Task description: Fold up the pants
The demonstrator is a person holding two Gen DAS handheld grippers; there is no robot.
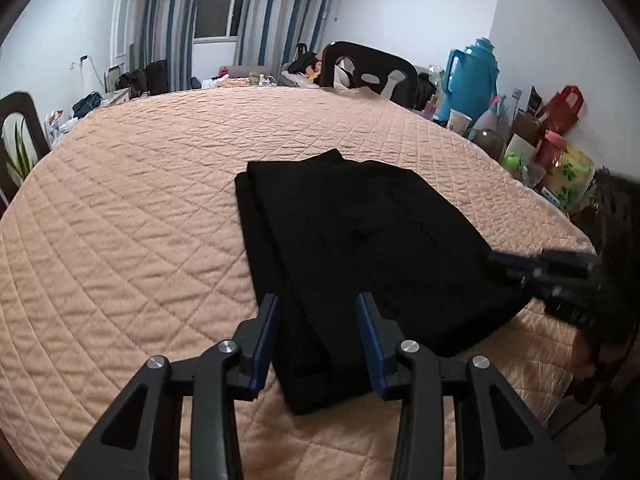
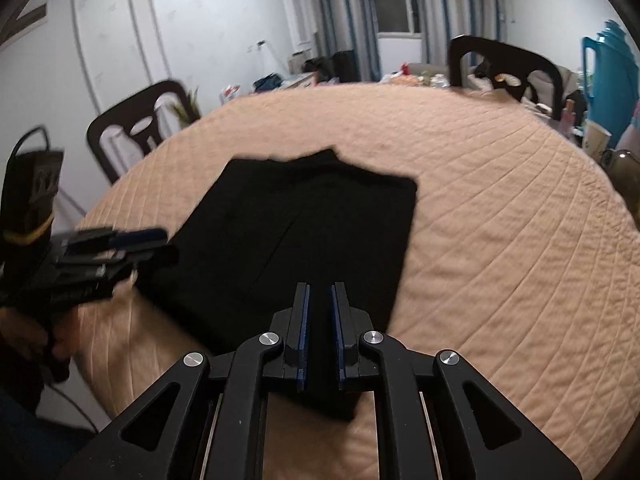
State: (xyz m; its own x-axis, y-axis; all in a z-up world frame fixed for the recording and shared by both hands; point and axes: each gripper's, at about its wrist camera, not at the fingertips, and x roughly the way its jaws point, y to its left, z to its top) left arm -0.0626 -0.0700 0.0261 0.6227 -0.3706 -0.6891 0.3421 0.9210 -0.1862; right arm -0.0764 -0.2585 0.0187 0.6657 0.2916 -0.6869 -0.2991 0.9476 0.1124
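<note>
**Folded black pants lying on the quilted table**

The black pants (image 1: 360, 248) are lying folded on the peach quilted table cover (image 1: 120, 240). The left gripper (image 1: 318, 300) is hovering over their near end with jaws wide apart. The right gripper (image 2: 319, 292) is hanging above their near edge, jaws nearly closed, a narrow gap showing, holding nothing.

I see a table under a peach quilted cover (image 1: 132, 208); folded black pants (image 1: 360, 232) lie flat on it near my edge.
</note>
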